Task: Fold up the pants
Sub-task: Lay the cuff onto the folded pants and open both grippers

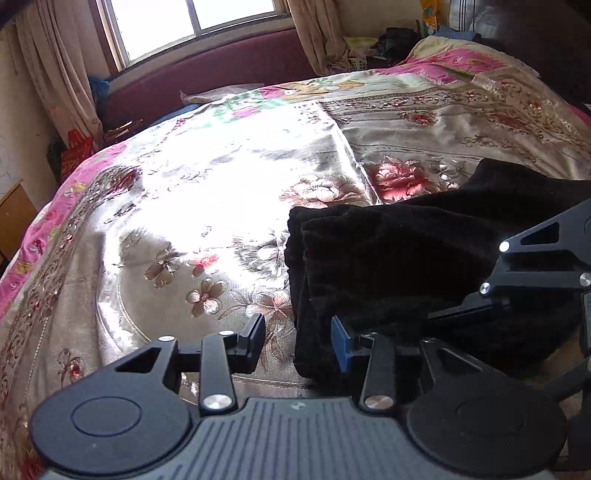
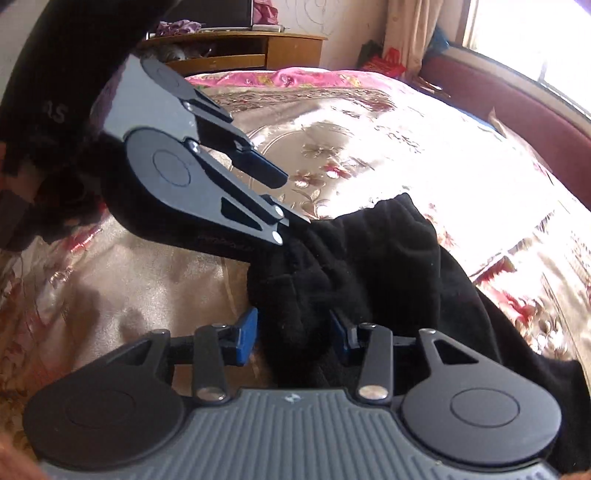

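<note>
The black pants (image 1: 391, 266) lie bunched in a thick folded pile on the floral satin bedspread (image 1: 207, 192). My left gripper (image 1: 297, 341) is open at the pile's left edge, its right finger against the cloth and its left finger over bare bedspread. My right gripper (image 2: 293, 338) is open with black cloth (image 2: 369, 258) lying between its blue pads (image 2: 246, 334). Each gripper shows in the other's view: the right one (image 1: 443, 314) reaches in from the right, the left one (image 2: 291, 203) from the upper left.
The bedspread covers a wide bed with a maroon headboard (image 1: 207, 74) under a bright window (image 1: 192, 22). A wooden cabinet (image 2: 236, 51) stands beyond the bed's far side. Curtains (image 1: 62, 81) and clutter sit by the wall.
</note>
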A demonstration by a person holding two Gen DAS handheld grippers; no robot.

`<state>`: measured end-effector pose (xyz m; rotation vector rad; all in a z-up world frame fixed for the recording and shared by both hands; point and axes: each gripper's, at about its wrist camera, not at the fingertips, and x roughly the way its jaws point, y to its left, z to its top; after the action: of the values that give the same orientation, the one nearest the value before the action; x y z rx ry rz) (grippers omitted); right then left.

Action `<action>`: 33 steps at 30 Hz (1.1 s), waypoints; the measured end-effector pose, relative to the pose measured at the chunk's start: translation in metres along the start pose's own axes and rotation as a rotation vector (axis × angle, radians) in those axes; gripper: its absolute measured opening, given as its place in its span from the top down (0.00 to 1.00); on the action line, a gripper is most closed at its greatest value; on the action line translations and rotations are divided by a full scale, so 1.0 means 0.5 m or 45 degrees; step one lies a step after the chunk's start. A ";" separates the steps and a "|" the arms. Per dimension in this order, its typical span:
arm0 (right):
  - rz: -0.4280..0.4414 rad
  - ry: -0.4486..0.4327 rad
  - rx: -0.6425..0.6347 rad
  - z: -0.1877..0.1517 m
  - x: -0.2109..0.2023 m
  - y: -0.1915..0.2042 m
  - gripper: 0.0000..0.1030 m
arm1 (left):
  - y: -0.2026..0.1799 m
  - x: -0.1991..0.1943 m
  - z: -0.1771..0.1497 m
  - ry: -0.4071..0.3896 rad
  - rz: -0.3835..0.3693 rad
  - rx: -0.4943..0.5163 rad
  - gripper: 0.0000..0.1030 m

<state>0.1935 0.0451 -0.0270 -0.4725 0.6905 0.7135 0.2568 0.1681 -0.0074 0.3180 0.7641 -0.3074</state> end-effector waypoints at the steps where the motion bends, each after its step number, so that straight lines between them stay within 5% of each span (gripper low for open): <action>1: -0.044 0.008 -0.031 0.000 0.009 0.003 0.62 | 0.000 0.009 0.002 0.004 -0.014 0.018 0.48; 6: 0.011 0.084 0.296 0.010 0.011 -0.081 0.87 | 0.017 0.019 0.004 -0.007 -0.095 -0.019 0.42; 11: 0.091 0.067 0.687 0.008 -0.007 -0.154 0.95 | 0.049 -0.007 -0.012 -0.027 -0.173 -0.109 0.38; 15: 0.120 0.025 0.911 0.001 -0.024 -0.192 0.95 | 0.063 0.030 -0.016 0.050 -0.235 -0.177 0.36; 19: 0.073 0.015 0.820 0.004 -0.024 -0.186 0.93 | 0.031 0.083 -0.012 0.106 -0.257 -0.106 0.38; 23: 0.088 0.067 0.663 0.015 0.013 -0.163 0.86 | 0.008 0.081 -0.014 0.098 -0.236 -0.048 0.54; 28: 0.099 0.186 0.676 0.016 0.084 -0.138 0.91 | 0.034 0.065 -0.017 0.070 -0.294 -0.160 0.61; 33: 0.152 0.173 0.745 0.045 0.077 -0.116 0.92 | 0.076 0.028 -0.026 0.024 -0.318 -0.275 0.64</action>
<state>0.2662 0.0364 -0.0298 0.0591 1.0182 0.5590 0.2730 0.2054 -0.0198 0.0209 0.8489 -0.4531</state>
